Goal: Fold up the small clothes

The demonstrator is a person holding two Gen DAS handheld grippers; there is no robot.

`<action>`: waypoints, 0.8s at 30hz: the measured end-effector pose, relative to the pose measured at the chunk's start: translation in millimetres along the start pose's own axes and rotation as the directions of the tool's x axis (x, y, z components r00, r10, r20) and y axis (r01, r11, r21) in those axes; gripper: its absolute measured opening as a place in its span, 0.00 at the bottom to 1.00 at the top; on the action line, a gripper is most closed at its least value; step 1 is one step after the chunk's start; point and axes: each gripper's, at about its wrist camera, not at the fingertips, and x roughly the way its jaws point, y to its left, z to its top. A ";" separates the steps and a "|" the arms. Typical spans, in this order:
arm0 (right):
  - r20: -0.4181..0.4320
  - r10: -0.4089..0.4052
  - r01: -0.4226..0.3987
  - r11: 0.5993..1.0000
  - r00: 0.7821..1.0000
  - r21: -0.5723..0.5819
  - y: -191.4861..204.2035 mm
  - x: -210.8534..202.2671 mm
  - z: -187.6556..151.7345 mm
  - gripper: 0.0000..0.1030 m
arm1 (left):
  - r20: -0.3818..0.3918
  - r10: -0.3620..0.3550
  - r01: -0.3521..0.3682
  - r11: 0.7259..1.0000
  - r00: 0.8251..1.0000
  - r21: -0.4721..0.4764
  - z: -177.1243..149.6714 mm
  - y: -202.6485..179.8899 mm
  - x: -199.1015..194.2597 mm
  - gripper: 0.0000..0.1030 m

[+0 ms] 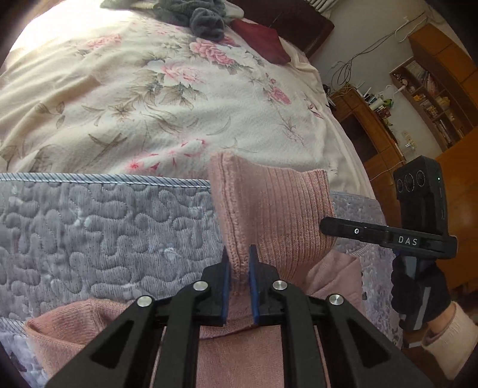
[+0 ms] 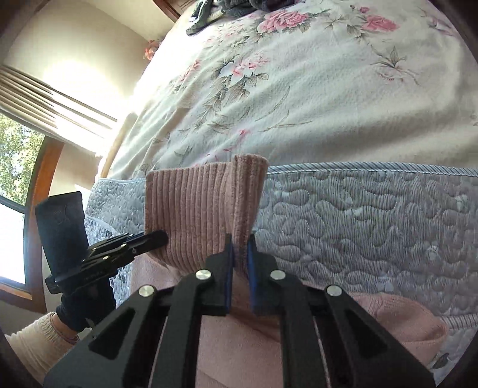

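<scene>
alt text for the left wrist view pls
The left tool pinches a raised fold of a pink sweater over a grey quilt on a floral bed. The right tool grips the fold's right side.

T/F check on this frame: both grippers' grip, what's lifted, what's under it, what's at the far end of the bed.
1. Both grippers are shut on the pink sweater. True: the left gripper and right gripper each pinch its ribbed edge.
2. The ribbed edge lies flat. False: it is raised, standing up between the grippers.
3. The sweater lies over a grey quilted pad. True.
4. The bedspread is plain blue. False: cream with pink flowers.
5. Grey clothes lie at the far end. True.
</scene>
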 end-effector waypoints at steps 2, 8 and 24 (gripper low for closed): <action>0.011 -0.006 0.007 0.999 1.000 -0.032 8.4 -11.8 -22.2 0.07 | 0.011 -0.008 0.007 0.999 1.000 0.033 -18.6 -7.5 -12.5 0.10; -0.070 -0.107 0.095 0.984 0.992 -0.151 27.0 -8.4 -96.8 0.12 | -0.077 0.009 -0.002 0.996 0.997 0.088 -87.4 -20.1 -18.5 0.12; -0.115 0.017 0.011 0.970 0.993 0.244 -5.0 4.4 -151.7 0.44 | -0.265 0.011 -0.051 0.988 0.964 -0.146 -129.5 0.0 -0.6 0.39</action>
